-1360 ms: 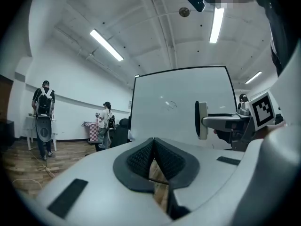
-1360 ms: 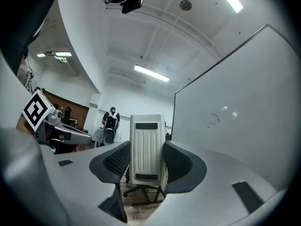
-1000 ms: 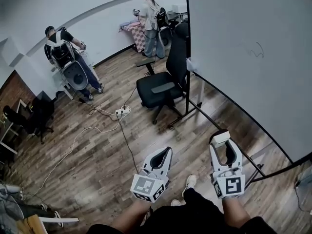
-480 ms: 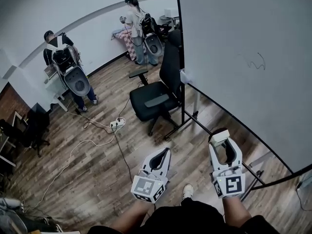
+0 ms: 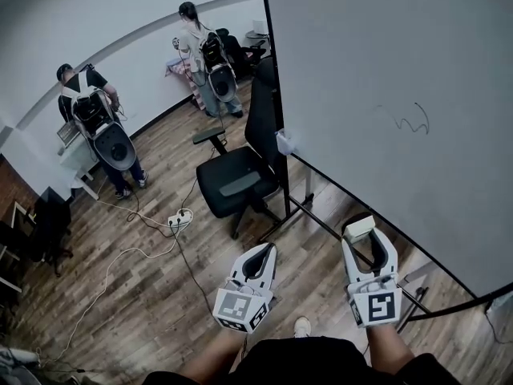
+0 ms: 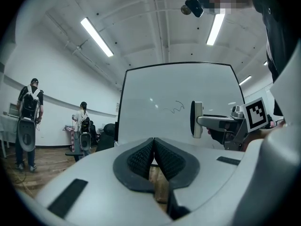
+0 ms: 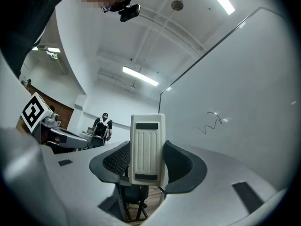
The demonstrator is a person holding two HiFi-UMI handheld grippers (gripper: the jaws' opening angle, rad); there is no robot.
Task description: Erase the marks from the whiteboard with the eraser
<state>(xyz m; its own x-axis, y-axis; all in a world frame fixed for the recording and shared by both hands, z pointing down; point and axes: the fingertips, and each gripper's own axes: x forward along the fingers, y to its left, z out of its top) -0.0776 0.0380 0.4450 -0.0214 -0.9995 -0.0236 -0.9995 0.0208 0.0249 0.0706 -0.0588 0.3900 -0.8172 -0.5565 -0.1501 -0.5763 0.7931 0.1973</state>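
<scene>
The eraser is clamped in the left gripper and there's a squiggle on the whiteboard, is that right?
Not quite: the eraser is clamped in the right gripper, as the right gripper view shows. The left gripper has its jaws shut on nothing. The squiggle is on the whiteboard.

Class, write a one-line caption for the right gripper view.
Right gripper clamps a cream eraser, facing a whiteboard bearing one squiggle.
</scene>
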